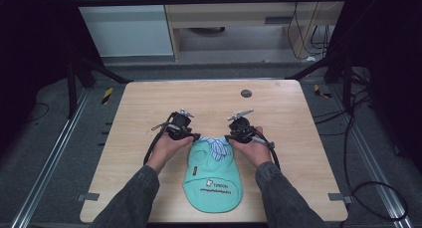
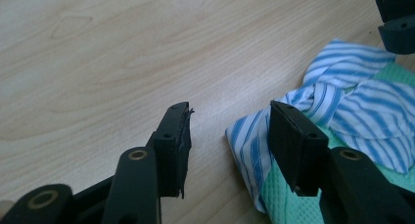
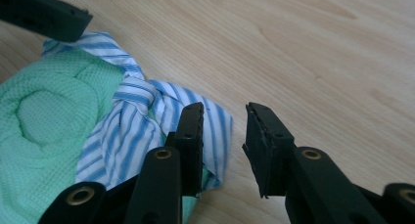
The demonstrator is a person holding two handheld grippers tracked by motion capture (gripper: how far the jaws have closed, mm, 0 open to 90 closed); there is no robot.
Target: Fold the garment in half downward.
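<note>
- Mint-green garment lay flat near the desk's front edge, its blue-striped collar pointing away from the person.
- Left hand-held gripper and right hand-held gripper flanked the collar, jaws part-spread, pinching nothing.
- Judged step: taking the collar corners; next, each jaw pair must straddle the cloth.
- Bare desk stretched ahead; a dark round cap sat well apart.
</note>
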